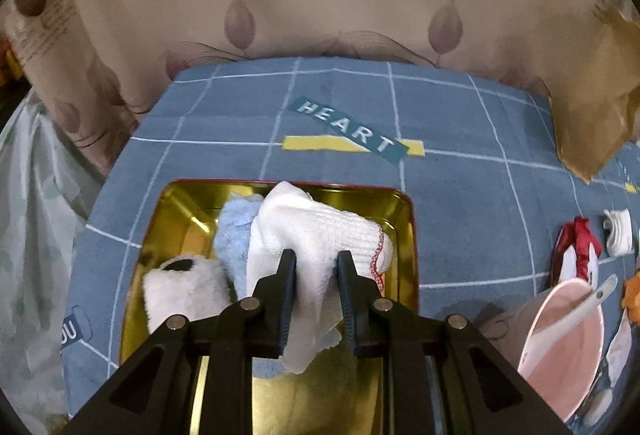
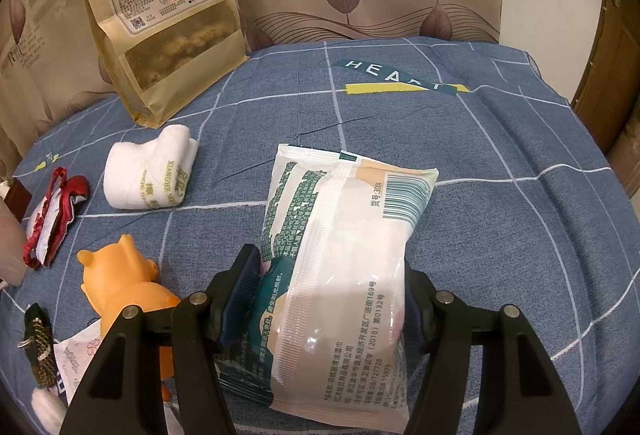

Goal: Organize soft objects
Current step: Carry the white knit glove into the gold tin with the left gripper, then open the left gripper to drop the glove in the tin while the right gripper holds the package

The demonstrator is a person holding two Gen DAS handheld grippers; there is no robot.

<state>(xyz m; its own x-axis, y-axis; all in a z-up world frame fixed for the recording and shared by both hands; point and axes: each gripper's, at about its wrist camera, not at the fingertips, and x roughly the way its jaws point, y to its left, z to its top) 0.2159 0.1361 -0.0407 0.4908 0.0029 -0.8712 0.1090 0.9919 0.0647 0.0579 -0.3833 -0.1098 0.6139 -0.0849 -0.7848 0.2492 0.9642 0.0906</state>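
In the left wrist view, the left gripper (image 1: 316,263) has its jaws clamped on a white knitted cloth (image 1: 320,235) with a red-stitched edge, held over the gold tin tray (image 1: 404,219) at the centre; the cloth's lower end hangs between the fingers and covers part of the tray floor. Under it, toward 9 o'clock, a light blue fluffy item (image 1: 234,231) and a white plush piece (image 1: 184,291) with a black patch lie in the tray, both partly hidden. At 4 o'clock a pink bowl (image 1: 560,347) with a white spoon (image 1: 592,299) is cut off by the frame edge. In the right wrist view, the right gripper (image 2: 332,275) has its jaws closed against the sides of a wet-wipes packet (image 2: 344,255), whose lower end is masked by the gripper body. At 10 o'clock sit a folded white towel (image 2: 148,175) and a red-trimmed cloth (image 2: 52,211); at 8 o'clock an orange toy (image 2: 124,283), possibly a bear, is half hidden behind the left finger.
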